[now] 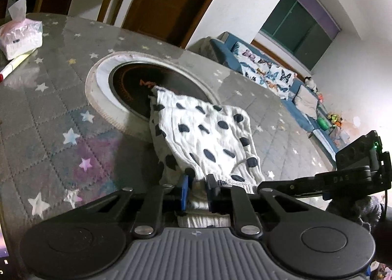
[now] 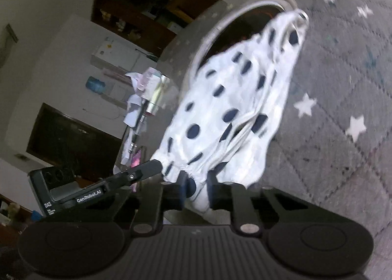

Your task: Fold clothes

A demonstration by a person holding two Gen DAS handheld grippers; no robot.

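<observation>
Table [image 1: 49, 108]: large, under a grey quilted cover with pale stars, a round dark hob [image 1: 156, 86] ringed in white set into its middle. Garment [image 1: 208, 143]: white crinkled cloth with dark navy spots and a gathered elastic hem, lying across the near rim of the hob and on toward both grippers; its long axis runs from the pinched hem away to a narrow bunched end over the hob. Left gripper [image 1: 197, 189]: jaws nearly together, clamped on the hem. Right gripper [image 2: 197, 189]: jaws likewise drawn close, pinching gathered hem; view blurred. Lettering: "GenRobot.AI" and "DAS" on the left gripper's side. Tissue pack [image 1: 20, 35]: pink-and-white, at the table's far edge.
</observation>
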